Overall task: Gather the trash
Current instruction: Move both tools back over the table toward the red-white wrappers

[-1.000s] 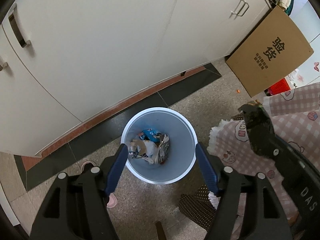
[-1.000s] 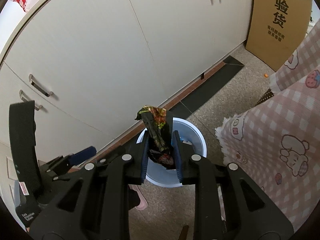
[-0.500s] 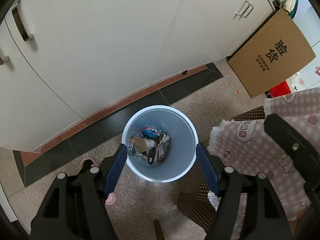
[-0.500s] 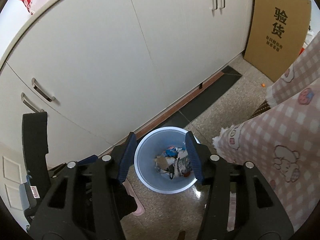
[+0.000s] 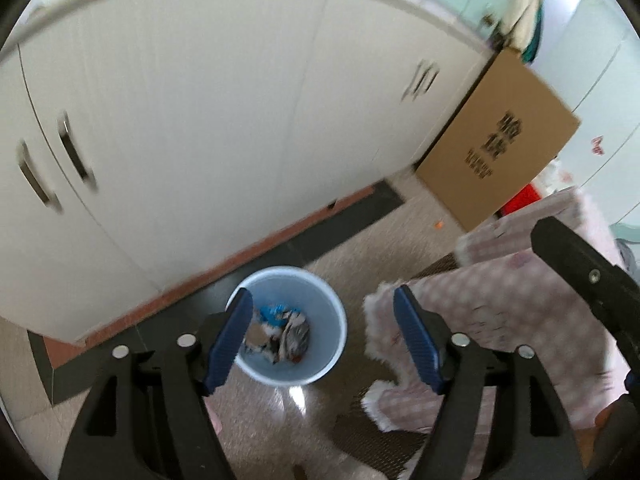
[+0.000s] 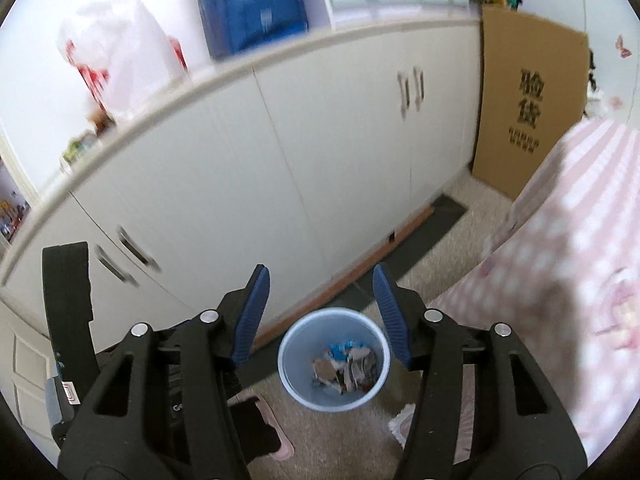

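Bin (image 6: 334, 360) w/ wrappers, contents blurred; L tongs (image 5: 322, 330) + R tongs (image 6: 320, 314) just widened, both empty.

Both wrist cameras look steeply down along their own blue-padded fingers at the floor, from well above a round pale-blue plastic bin (image 5: 288, 324) (image 6: 334, 358). Both views share that bin, the white cupboard doors (image 5: 200, 120) (image 6: 280, 184) and a leaning brown cardboard box (image 5: 496, 156) (image 6: 528, 100).
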A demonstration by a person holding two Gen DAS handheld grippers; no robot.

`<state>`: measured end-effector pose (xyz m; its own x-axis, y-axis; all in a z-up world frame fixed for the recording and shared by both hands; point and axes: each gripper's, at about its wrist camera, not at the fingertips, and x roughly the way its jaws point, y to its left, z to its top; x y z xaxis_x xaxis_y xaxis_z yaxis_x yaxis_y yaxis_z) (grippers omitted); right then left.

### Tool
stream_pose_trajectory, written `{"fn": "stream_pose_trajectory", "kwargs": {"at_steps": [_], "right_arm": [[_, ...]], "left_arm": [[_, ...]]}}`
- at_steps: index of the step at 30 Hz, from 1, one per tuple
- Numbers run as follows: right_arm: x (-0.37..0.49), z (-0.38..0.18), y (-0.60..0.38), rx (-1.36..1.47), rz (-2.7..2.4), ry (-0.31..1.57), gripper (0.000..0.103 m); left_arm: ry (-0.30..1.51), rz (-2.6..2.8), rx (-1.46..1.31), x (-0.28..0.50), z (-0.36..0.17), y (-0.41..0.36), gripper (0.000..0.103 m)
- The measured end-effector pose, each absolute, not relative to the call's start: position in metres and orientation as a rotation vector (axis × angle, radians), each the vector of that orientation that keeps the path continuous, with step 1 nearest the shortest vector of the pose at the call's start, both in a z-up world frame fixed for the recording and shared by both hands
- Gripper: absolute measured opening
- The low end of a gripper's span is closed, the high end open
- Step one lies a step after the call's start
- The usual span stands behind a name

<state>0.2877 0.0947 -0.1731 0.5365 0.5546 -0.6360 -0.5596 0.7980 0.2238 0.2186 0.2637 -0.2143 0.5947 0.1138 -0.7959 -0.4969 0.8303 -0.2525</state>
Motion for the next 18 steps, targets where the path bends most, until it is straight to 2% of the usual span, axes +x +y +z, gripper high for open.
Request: {"fn": "stream_pose_trajectory", "kwargs": {"at_steps": [7, 11, 18], "right_arm": [[0.272, -0.098, 0.013, 0.06, 0.614, 0.596, 0.06], [0.276, -0.078, -0.045, 0.099, 0.545, 0.553, 0.061], [0.289, -0.069, -0.167, 0.138, 0.312, 0.512, 0.062]], "left_arm": [[0.706, 0.288, -0.405, 0.225, -0.127, 0.198, 0.077], [0.692, 0.18, -0.353, 0.247, -0.098, 0.143, 0.078], [0.755, -0.025, -0.216, 0.295, -0.087, 0.027, 0.078]]}}
